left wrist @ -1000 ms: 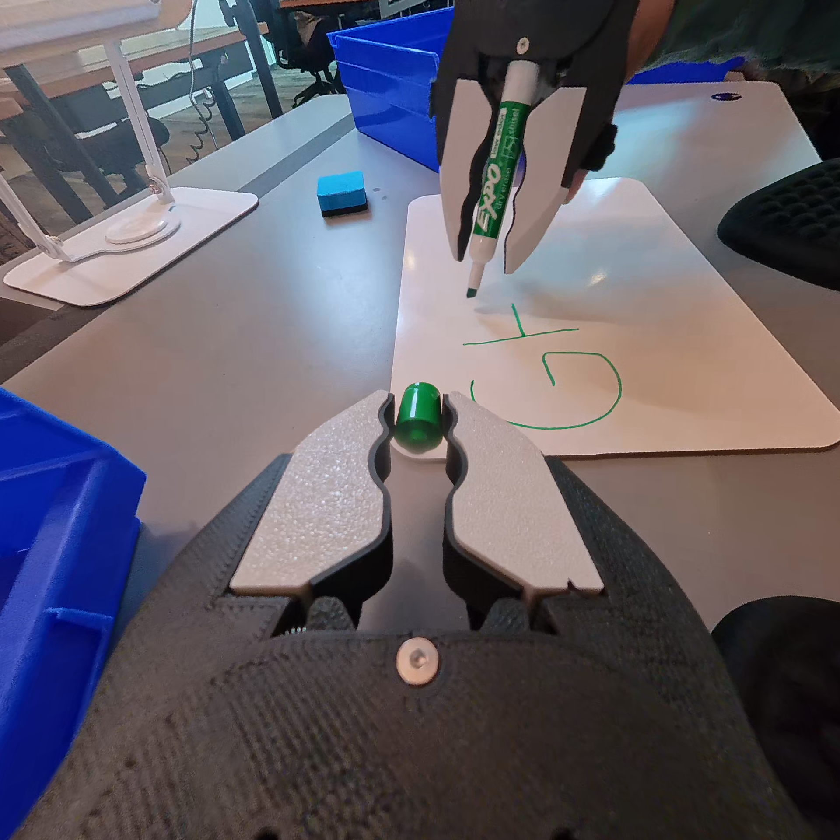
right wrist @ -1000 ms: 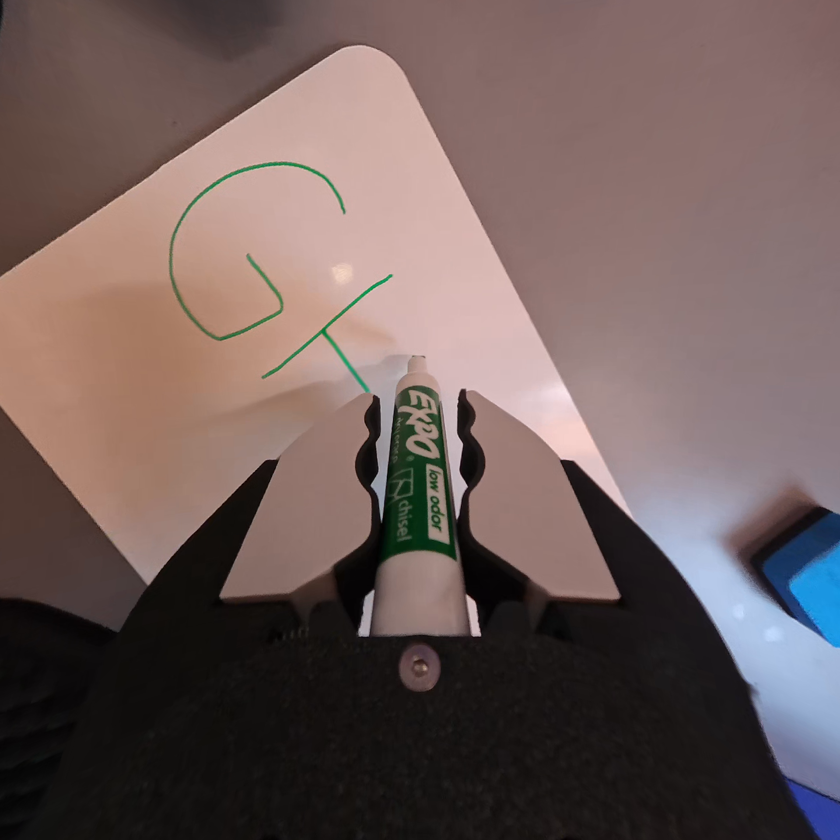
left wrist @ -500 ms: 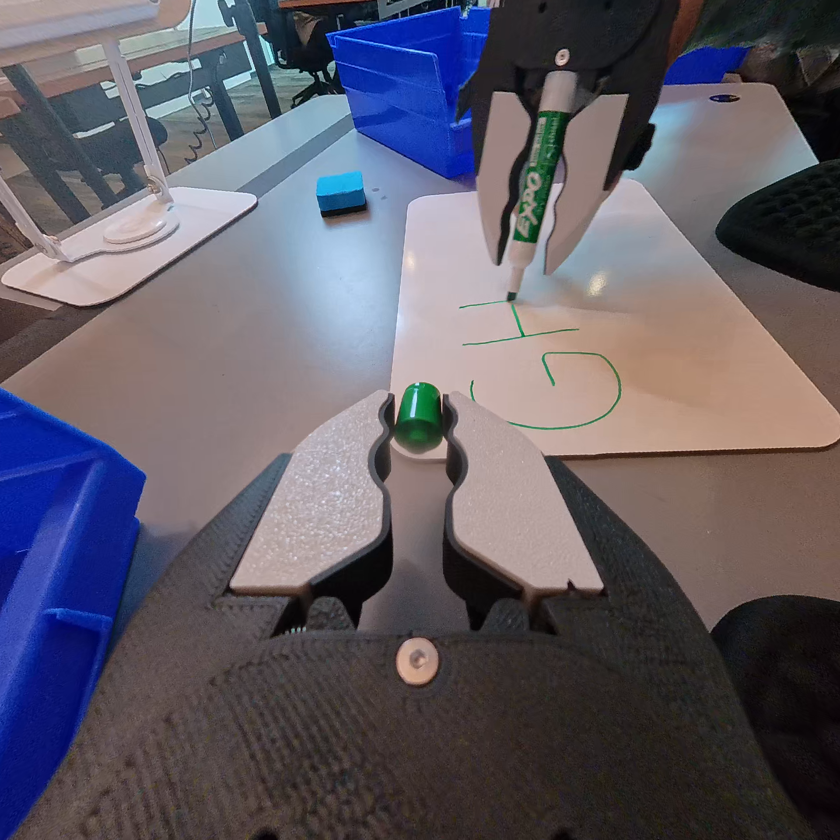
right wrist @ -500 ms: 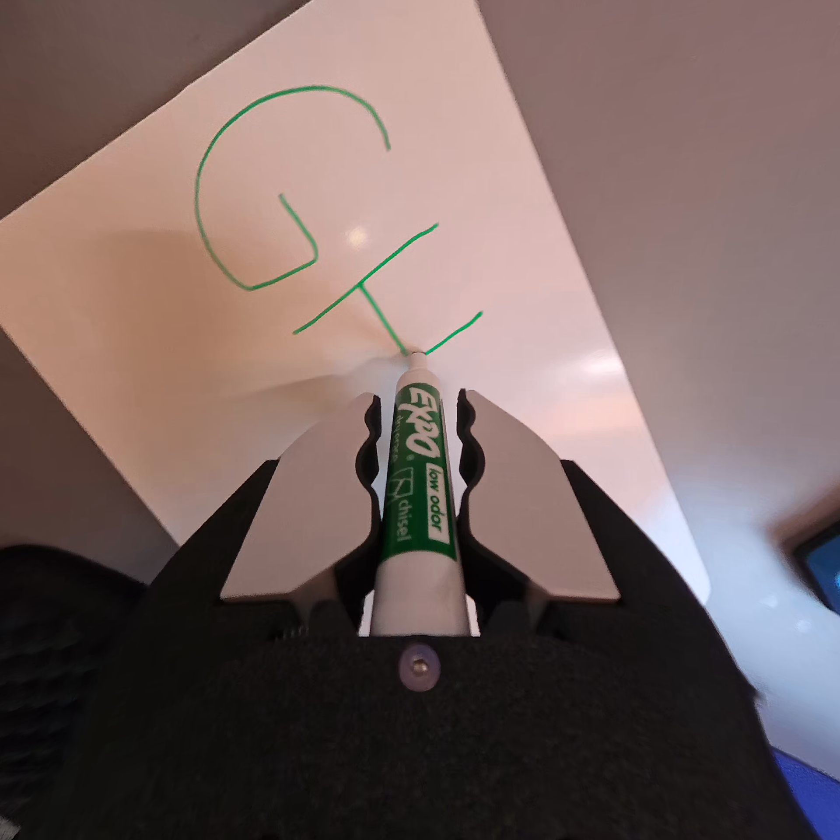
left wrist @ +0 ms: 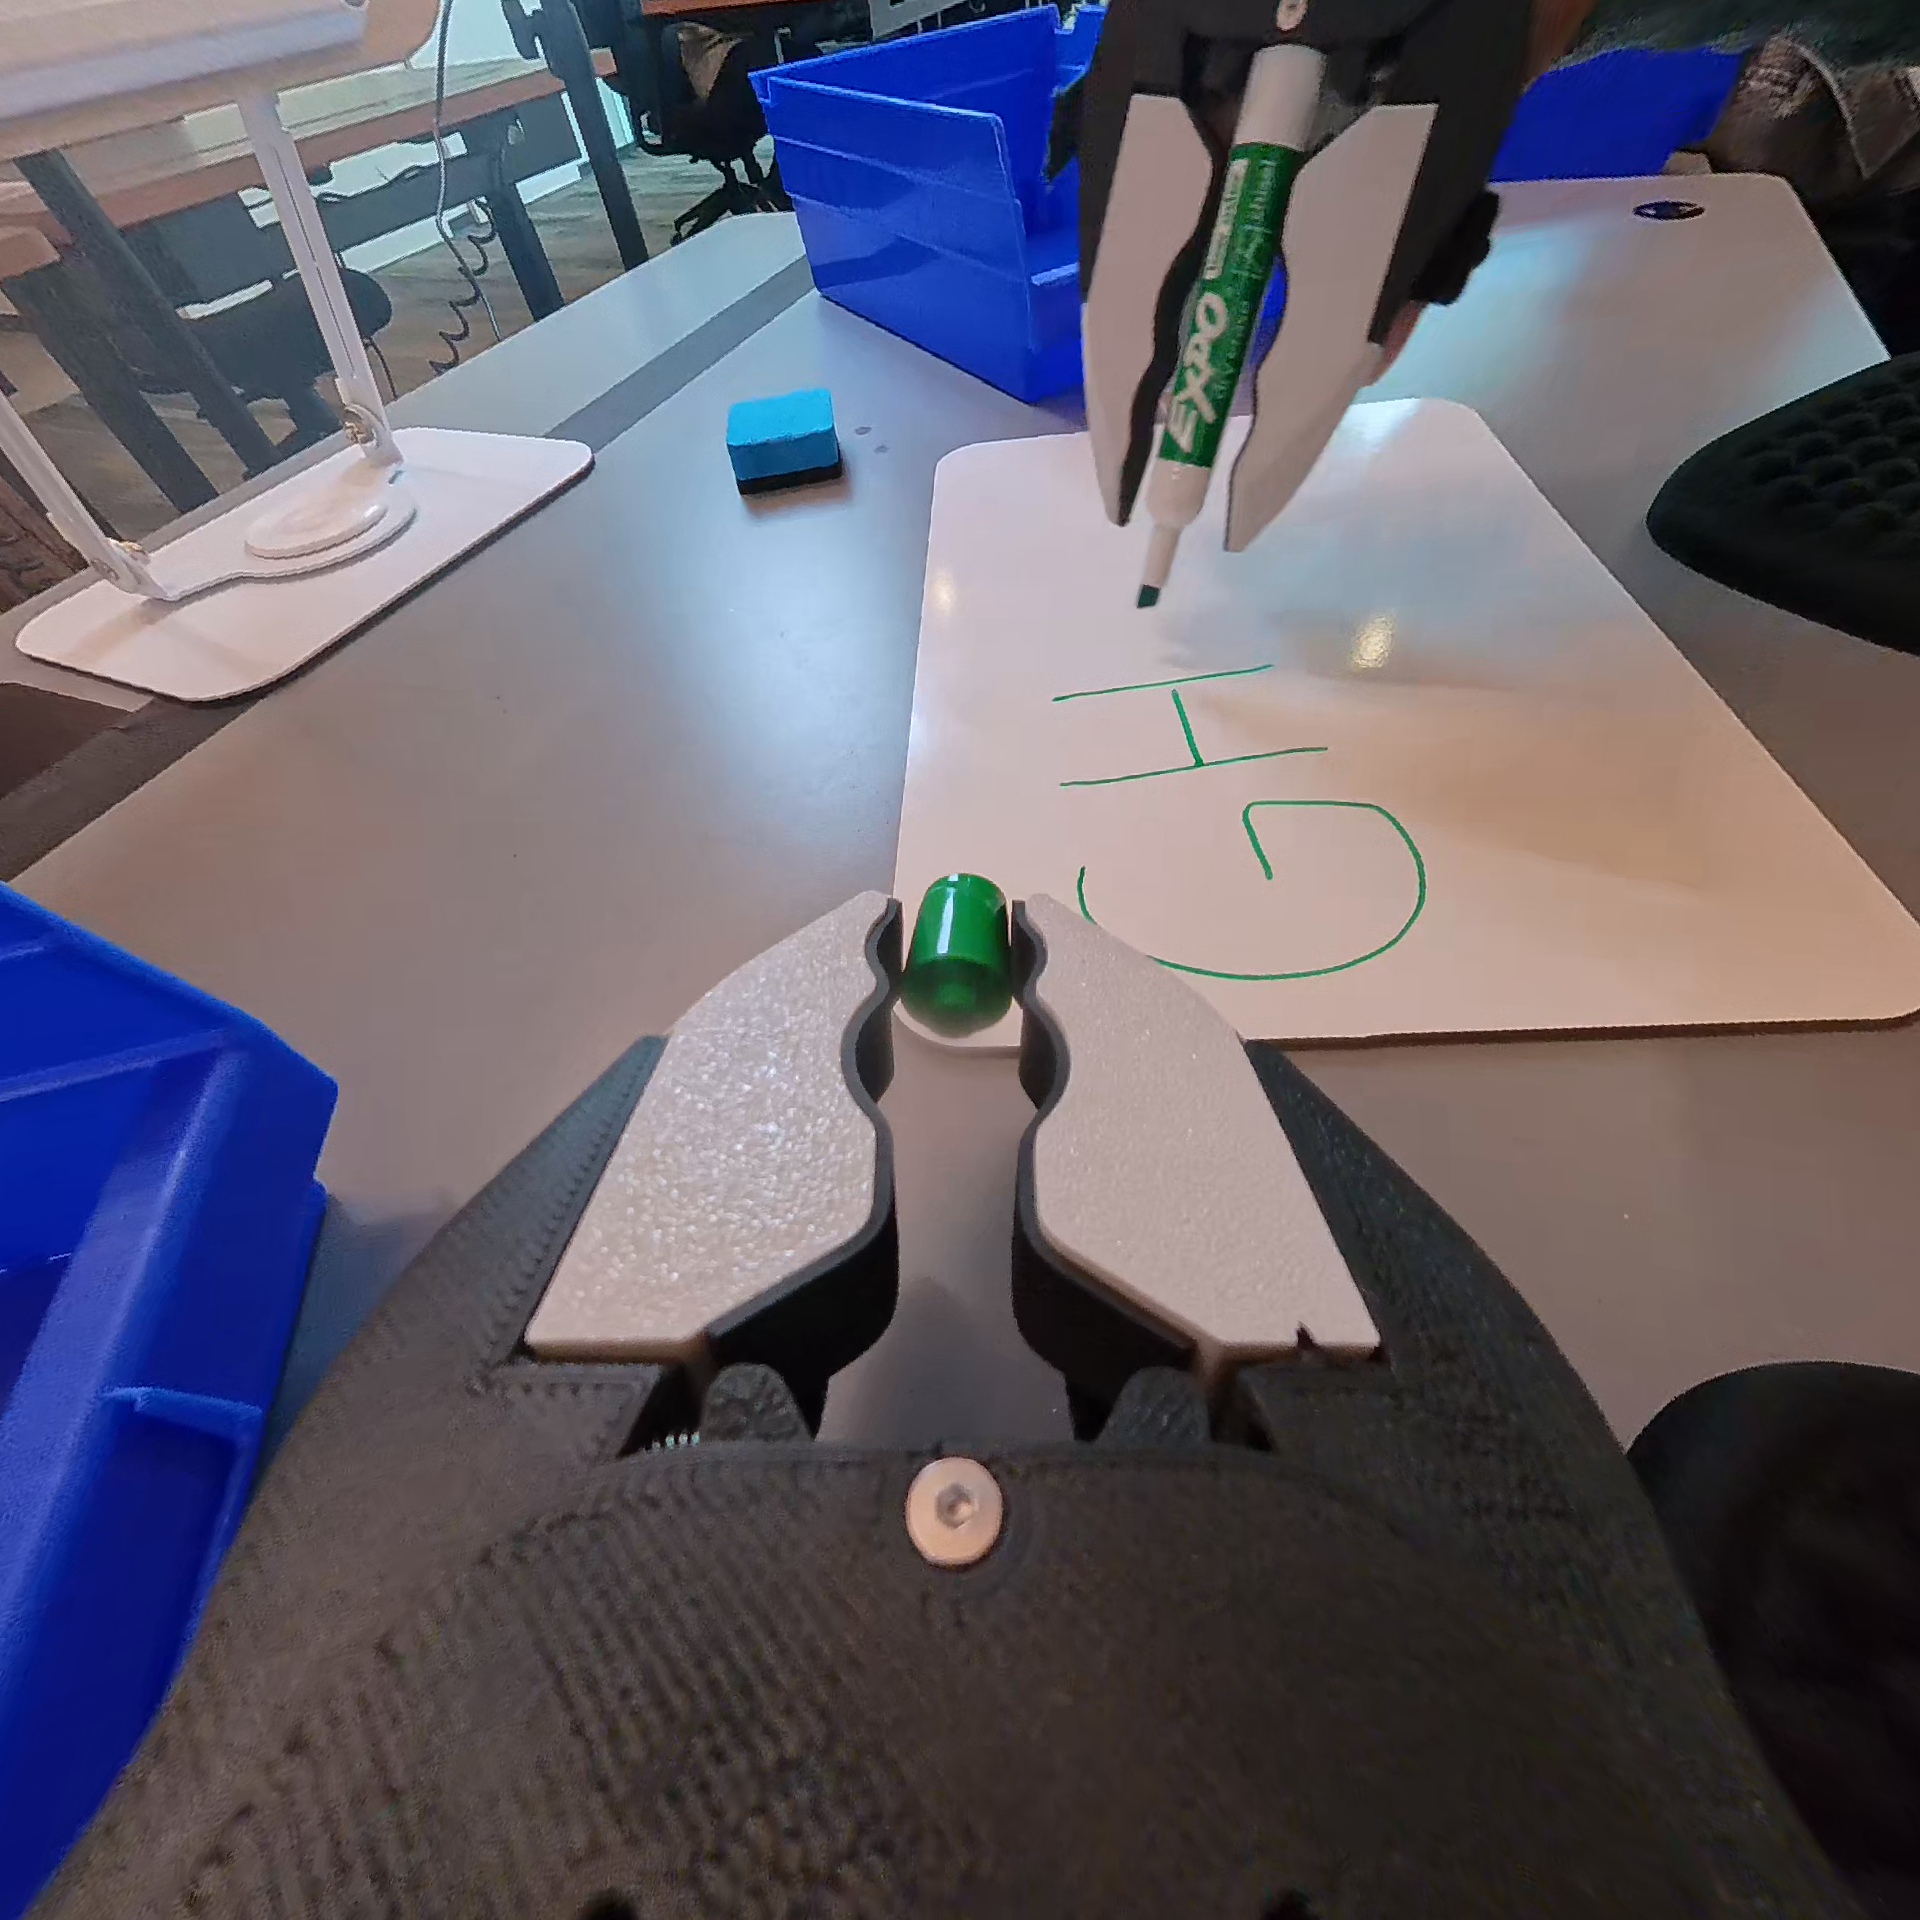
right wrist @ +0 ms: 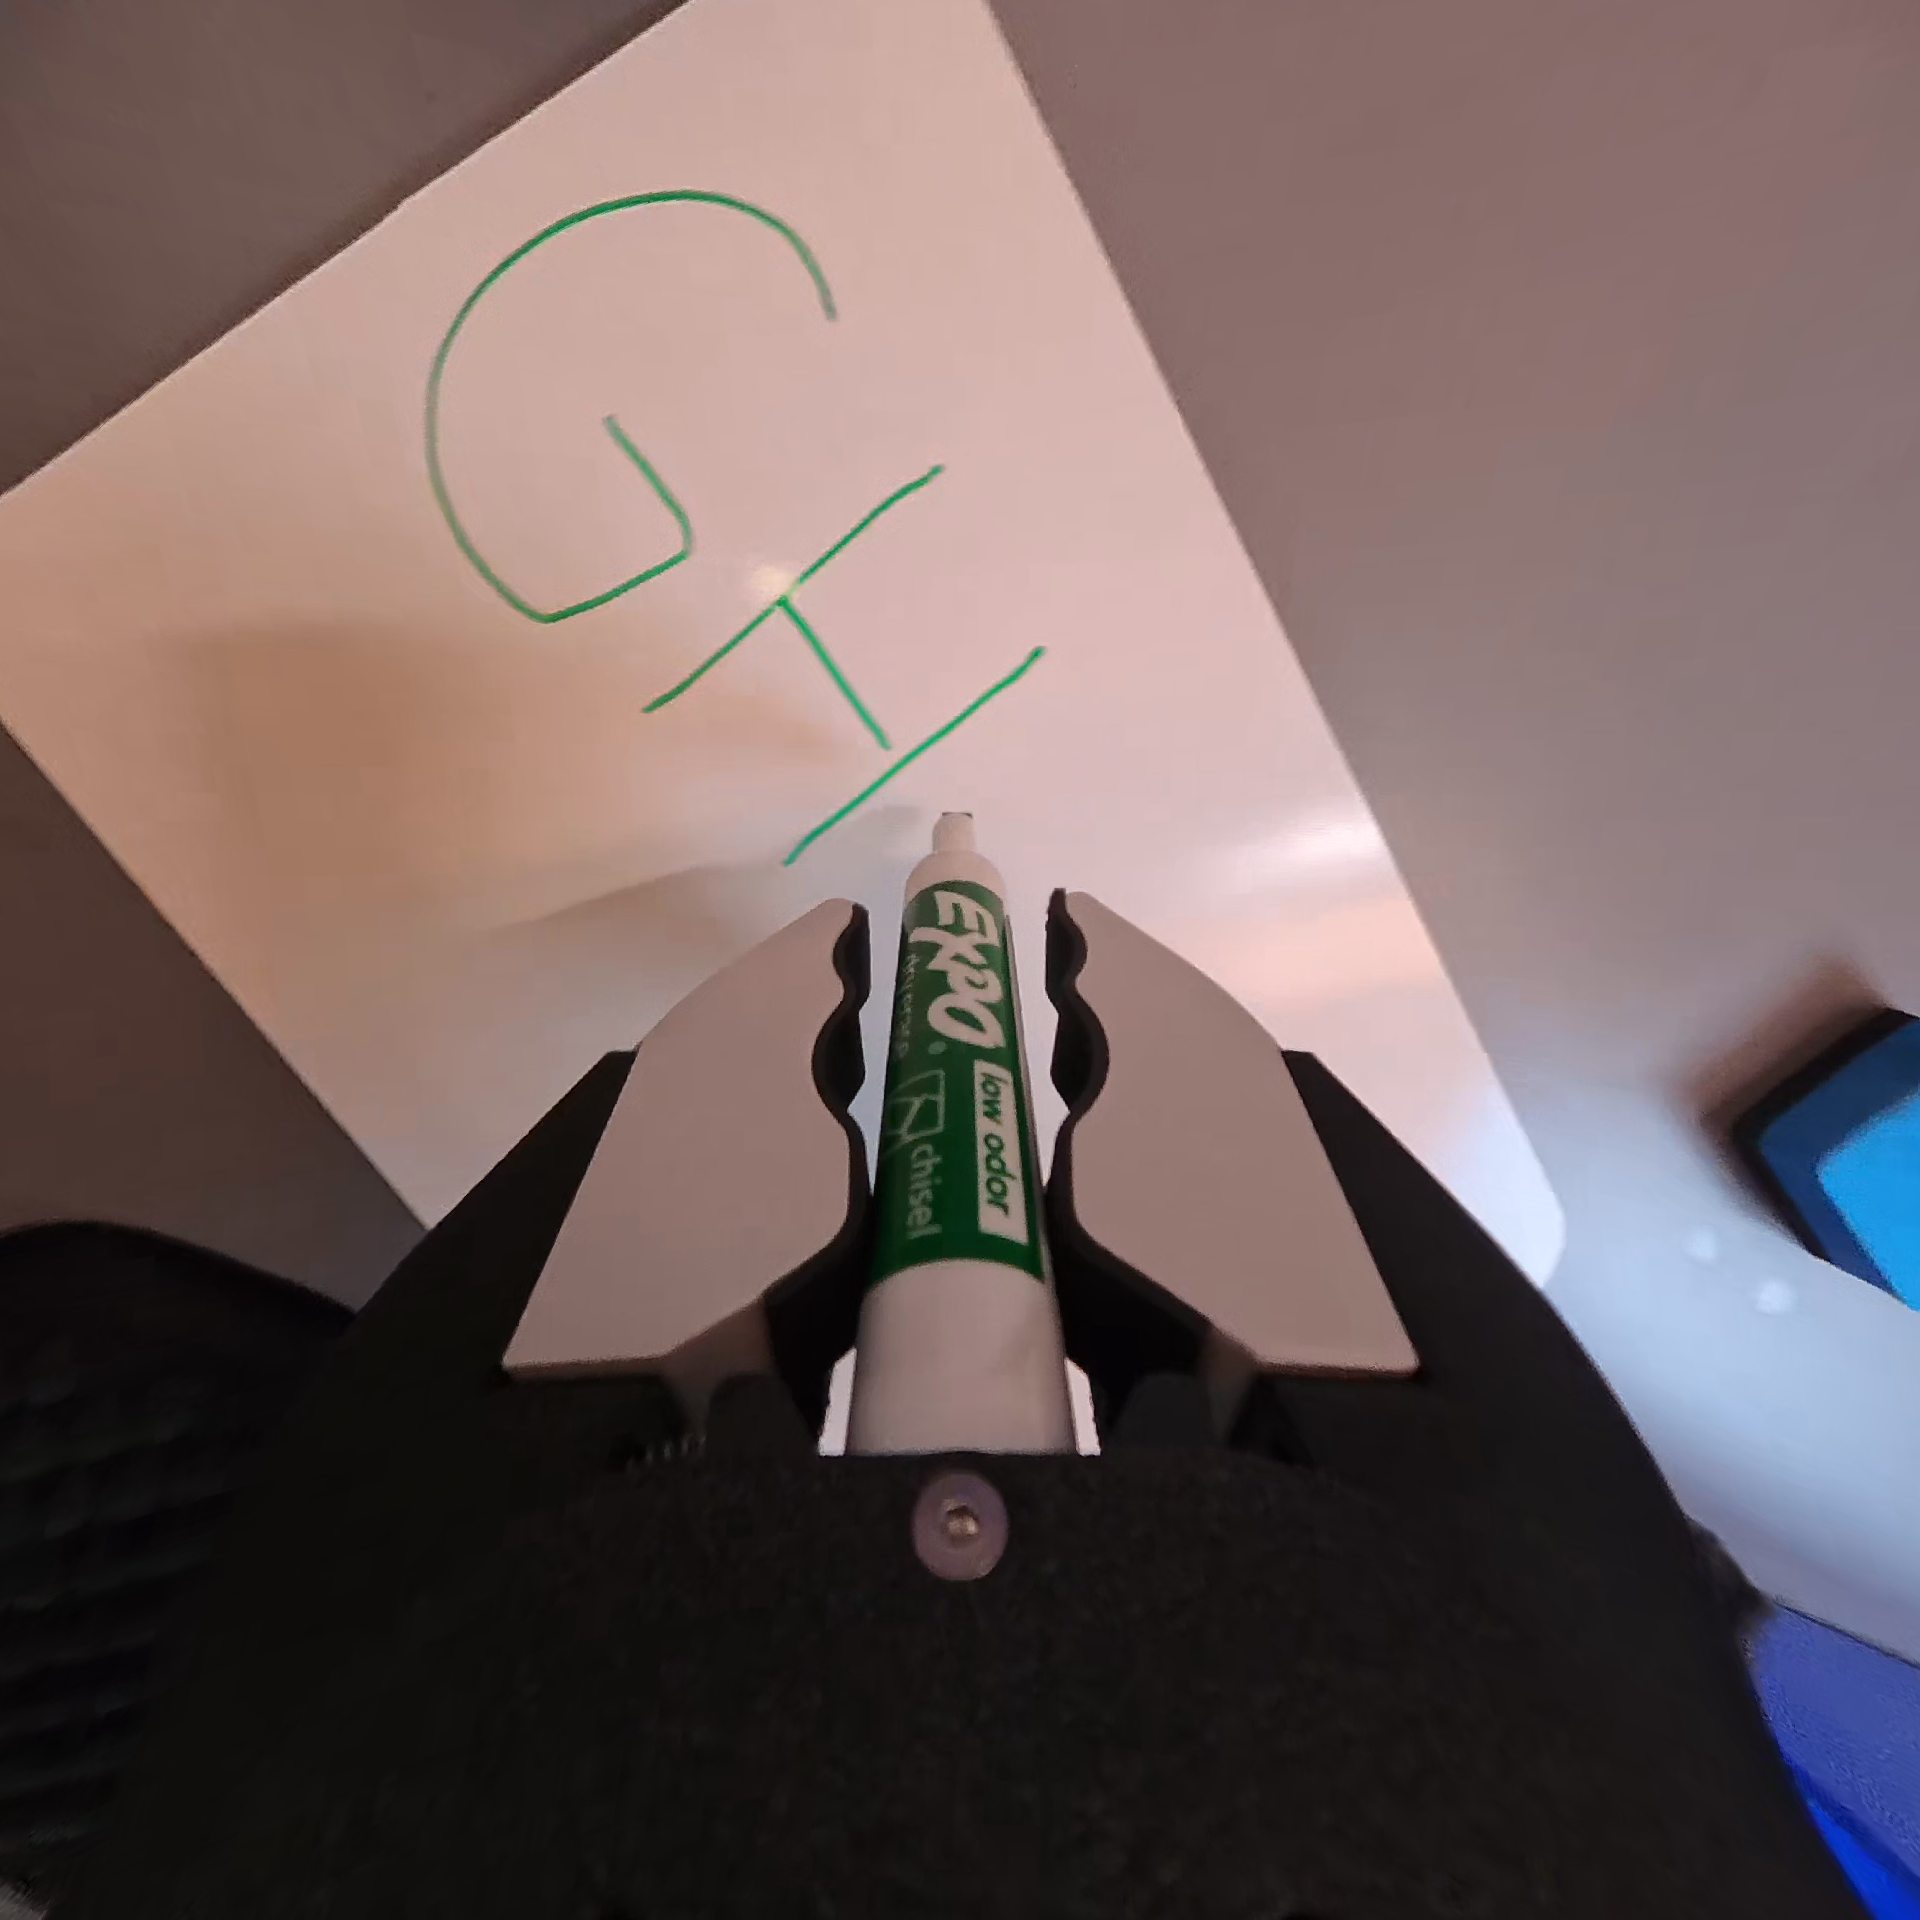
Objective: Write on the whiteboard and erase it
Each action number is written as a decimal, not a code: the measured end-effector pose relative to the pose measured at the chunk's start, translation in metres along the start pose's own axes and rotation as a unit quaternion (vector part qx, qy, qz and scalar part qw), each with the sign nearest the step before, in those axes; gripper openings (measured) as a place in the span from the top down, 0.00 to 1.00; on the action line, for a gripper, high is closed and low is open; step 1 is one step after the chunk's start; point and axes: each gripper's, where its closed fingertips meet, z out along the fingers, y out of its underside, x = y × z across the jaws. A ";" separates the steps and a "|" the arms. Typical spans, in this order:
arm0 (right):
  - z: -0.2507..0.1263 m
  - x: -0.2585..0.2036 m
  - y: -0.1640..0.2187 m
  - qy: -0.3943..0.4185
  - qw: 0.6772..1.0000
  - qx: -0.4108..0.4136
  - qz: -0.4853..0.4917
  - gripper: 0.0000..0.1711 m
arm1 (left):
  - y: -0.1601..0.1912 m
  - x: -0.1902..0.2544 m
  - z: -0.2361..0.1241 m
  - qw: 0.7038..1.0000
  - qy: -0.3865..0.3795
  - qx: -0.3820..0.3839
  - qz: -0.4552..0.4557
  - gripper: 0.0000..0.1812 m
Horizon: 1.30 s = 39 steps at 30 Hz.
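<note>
A white whiteboard (left wrist: pixel 1507 665) lies flat on the grey table and bears green marker strokes (left wrist: pixel 1247 831). My right gripper (left wrist: pixel 1174 530) is shut on a green marker (left wrist: pixel 1210 343), tip down, just above the board beyond the strokes. In the right wrist view the marker (right wrist: pixel 961 1091) sits between the jaws of the right gripper (right wrist: pixel 956 914), its tip close to the last stroke on the whiteboard (right wrist: pixel 312 831). My left gripper (left wrist: pixel 956 914) is shut on the green marker cap (left wrist: pixel 956 956) at the board's near left corner. A blue eraser (left wrist: pixel 784 436) lies left of the board.
A blue bin (left wrist: pixel 935 208) stands behind the board and another blue bin (left wrist: pixel 125 1195) at the near left. A white lamp base (left wrist: pixel 301 551) sits at the far left. A black mesh chair part (left wrist: pixel 1808 499) is at the right. The eraser (right wrist: pixel 1860 1153) also shows in the right wrist view. There is about 15 cm between the tips of the two grippers. My left tips are about 30 cm from the blue eraser (left wrist: pixel 784 436), my right tips only 20 cm.
The right gripper finished another green stroke, then lifted the marker tip off the board and moved it farther along. The left gripper has not moved.
</note>
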 end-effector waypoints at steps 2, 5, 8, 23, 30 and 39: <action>0.002 0.008 0.000 0.002 1.000 0.001 0.004 0.80 | 0.000 0.000 0.000 1.000 0.001 0.000 0.000 0.89; 0.007 0.015 -0.001 0.002 1.000 -0.002 0.005 0.80 | 0.000 0.000 0.000 1.000 0.002 0.001 -0.001 0.89; 0.011 0.019 -0.001 0.001 1.000 -0.004 0.006 0.80 | 0.000 0.000 0.000 1.000 0.002 0.001 -0.001 0.89; 0.018 0.027 -0.004 0.000 1.000 -0.006 0.009 0.80 | 0.000 0.000 0.000 1.000 0.003 -0.001 0.000 0.89; 0.012 0.006 0.013 -0.016 1.000 -0.016 0.018 0.80 | 0.000 0.000 0.000 1.000 0.002 -0.001 0.000 0.89; 0.002 -0.014 0.026 -0.020 0.999 -0.014 0.025 0.80 | 0.000 0.000 0.000 1.000 0.000 -0.002 0.003 0.89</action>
